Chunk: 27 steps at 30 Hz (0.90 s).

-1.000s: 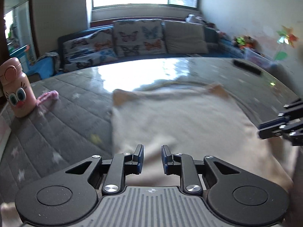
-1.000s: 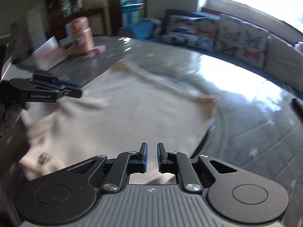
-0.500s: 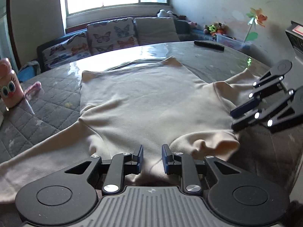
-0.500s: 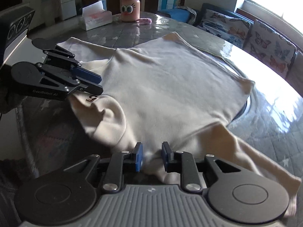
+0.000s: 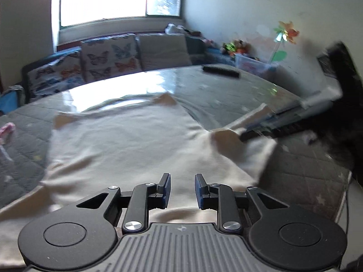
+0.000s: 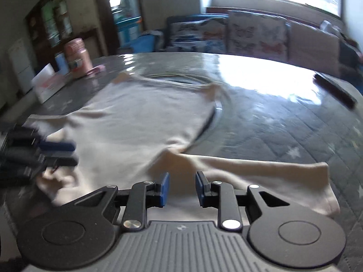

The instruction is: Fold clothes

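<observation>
A cream long-sleeved cotton top (image 5: 127, 140) lies spread flat on the grey quilted tabletop with pale star marks (image 6: 283, 136), directly ahead of both tongs, its hem towards the far side and its sleeves trailing out to either side. The left gripper (image 5: 180, 189) hovers over the near edge of the garment with its blue-padded fingers (image 5: 165, 188) apart and nothing between them. The right gripper (image 6: 180, 188) likewise hangs above the near edge, its jaws parted and bare, with one long sleeve stretching out flat just ahead and to its right. In the left wrist view the other tongs appear blurred at the right, over a raised fold of sleeve; whether they touch the cloth cannot be told. Beyond the top, left of the right gripper, stand a pink cartoon-faced drinking bottle (image 6: 77, 57) and a white tissue box (image 6: 48, 83); a black remote-like bar (image 5: 221, 71) lies far ahead to the right of the left gripper. Butterfly-print cushions (image 5: 109, 60) line a sofa behind the table. No writing is legible anywhere.
</observation>
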Each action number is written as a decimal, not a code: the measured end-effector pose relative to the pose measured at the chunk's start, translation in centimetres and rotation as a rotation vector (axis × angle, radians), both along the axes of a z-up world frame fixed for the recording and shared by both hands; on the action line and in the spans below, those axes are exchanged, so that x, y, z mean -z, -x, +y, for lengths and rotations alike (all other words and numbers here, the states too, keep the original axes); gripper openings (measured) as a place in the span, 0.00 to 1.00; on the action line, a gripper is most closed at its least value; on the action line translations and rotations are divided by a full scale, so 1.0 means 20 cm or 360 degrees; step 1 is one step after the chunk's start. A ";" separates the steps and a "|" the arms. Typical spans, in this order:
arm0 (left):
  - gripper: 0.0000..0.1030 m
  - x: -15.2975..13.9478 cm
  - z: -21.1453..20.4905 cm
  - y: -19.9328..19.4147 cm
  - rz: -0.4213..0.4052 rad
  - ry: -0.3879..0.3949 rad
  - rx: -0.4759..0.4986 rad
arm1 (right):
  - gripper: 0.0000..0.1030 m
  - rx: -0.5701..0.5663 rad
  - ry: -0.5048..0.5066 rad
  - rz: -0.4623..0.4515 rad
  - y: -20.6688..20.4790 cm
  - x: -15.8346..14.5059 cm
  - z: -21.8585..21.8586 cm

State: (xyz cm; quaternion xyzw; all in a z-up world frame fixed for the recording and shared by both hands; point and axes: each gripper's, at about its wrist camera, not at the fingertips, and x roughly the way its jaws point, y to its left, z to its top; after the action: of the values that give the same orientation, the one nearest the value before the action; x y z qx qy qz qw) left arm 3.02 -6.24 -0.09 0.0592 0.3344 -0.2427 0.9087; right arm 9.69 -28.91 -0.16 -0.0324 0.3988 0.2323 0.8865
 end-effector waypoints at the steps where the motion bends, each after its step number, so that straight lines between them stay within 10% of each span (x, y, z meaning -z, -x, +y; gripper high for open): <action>1: 0.25 0.02 -0.03 0.00 0.0020 -0.0006 0.0029 | 0.24 0.0035 0.0005 -0.0007 -0.02 0.01 -0.02; 27: 0.27 0.04 -0.11 0.01 0.0027 -0.0001 0.0123 | 0.34 0.0760 0.0071 -0.0060 -0.08 0.14 -0.68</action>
State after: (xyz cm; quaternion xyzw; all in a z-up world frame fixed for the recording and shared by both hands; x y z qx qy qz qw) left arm 2.72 -8.40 -0.94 0.0702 0.3398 -0.2782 0.8957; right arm 11.35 -42.42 -2.92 0.0390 0.3836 0.0066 0.9227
